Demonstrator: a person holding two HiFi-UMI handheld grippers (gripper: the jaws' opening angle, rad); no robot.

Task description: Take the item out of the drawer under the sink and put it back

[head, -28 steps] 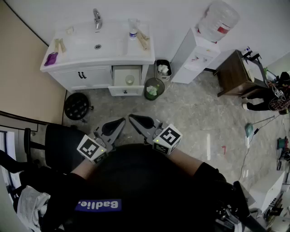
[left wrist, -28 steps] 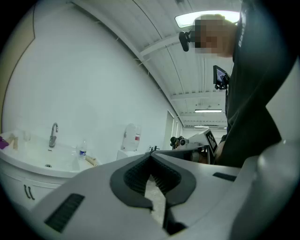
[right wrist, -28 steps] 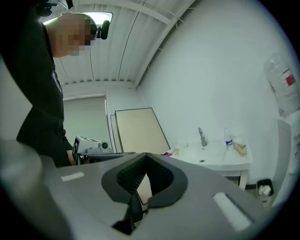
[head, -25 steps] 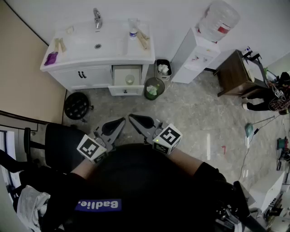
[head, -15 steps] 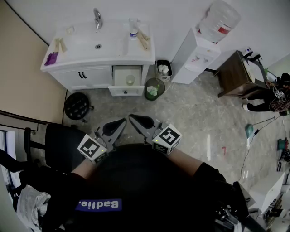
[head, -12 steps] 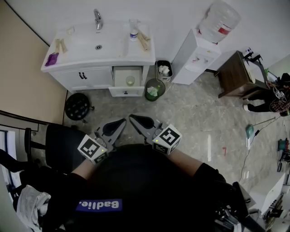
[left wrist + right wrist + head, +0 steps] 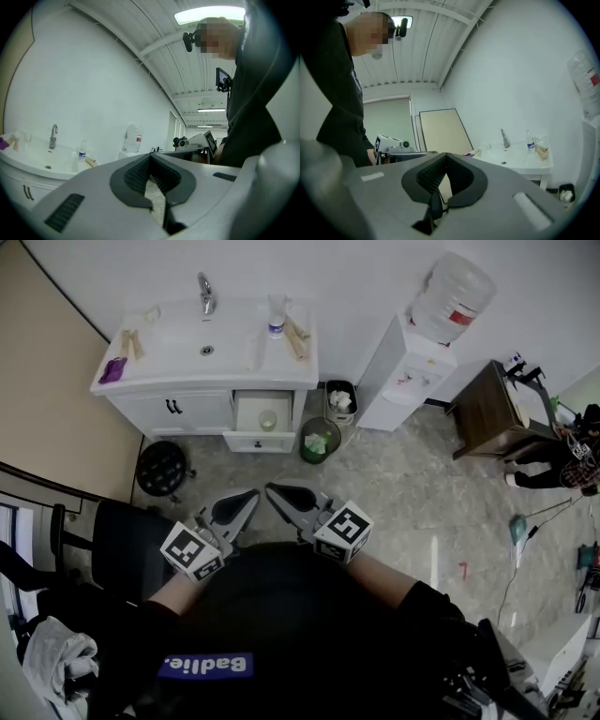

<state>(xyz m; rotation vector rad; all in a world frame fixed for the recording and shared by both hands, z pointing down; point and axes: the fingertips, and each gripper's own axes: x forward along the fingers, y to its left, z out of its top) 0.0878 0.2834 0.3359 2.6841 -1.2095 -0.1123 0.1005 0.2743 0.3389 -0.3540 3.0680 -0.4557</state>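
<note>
- Head view: The left gripper (image 7: 250,493) and the right gripper (image 7: 272,488) are held close to the person's body. Their tips point at each other and almost touch.
- Both sets of fingers are closed tight, and nothing is in them.
- Far ahead of the fingertips stands a white sink (image 7: 178,345) with a tap (image 7: 204,292) and a bottle (image 7: 275,321) on top.
- Under the sink, the drawer (image 7: 263,412) is pulled open. A small round thing (image 7: 267,420) lies inside it, well apart from both grippers.
- A green bin (image 7: 320,440) stands on the floor just right of the drawer, also far past the fingertips.
- Left gripper view: The left fingers (image 7: 136,176) press together at the tip. Only floor shows through the little gap lower down.
- The sink (image 7: 28,159), the tap (image 7: 53,136) and the bottle (image 7: 82,152) are far off, to the left of the fingers. A big water jug (image 7: 132,138) stands far beyond the tip.
- Right gripper view: The right fingers (image 7: 461,180) are closed too and hold nothing.
- The sink (image 7: 513,161), the tap (image 7: 505,138) and the bottle (image 7: 529,142) are far off, to the right of the fingers.
</note>
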